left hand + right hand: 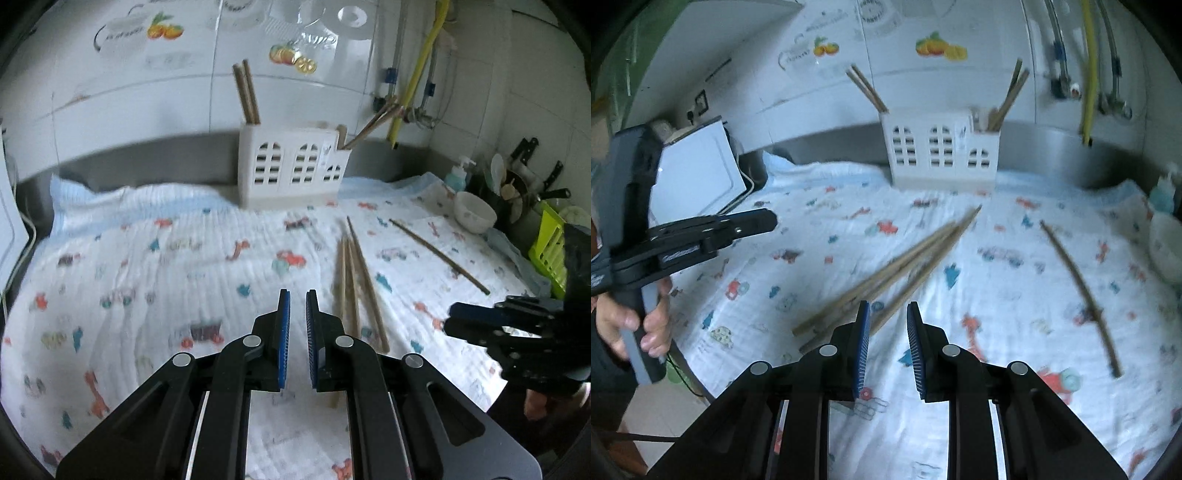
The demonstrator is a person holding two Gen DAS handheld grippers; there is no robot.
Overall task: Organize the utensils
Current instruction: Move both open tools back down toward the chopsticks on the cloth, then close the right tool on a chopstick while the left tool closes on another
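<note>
A white house-shaped utensil holder (pixel 291 166) (pixel 938 151) stands against the back wall, with chopsticks upright in its left end (pixel 247 92) and leaning out of its right end (pixel 369 125). A loose bunch of light wooden chopsticks (pixel 354 280) (pixel 905 258) lies on the printed cloth (pixel 147 258). One darker chopstick (pixel 439 256) (pixel 1082 291) lies apart to their right. My left gripper (pixel 298 295) hovers just left of the bunch, shut with nothing in it. My right gripper (pixel 888 306) hangs over the bunch's near end, narrowly open and empty.
A white bowl (pixel 474 212), a soap bottle (pixel 456 177), a green rack (pixel 550 251) and knives crowd the right end of the counter. A white appliance (pixel 698 173) stands at the left end. A hand (pixel 635 325) holds the left gripper's handle.
</note>
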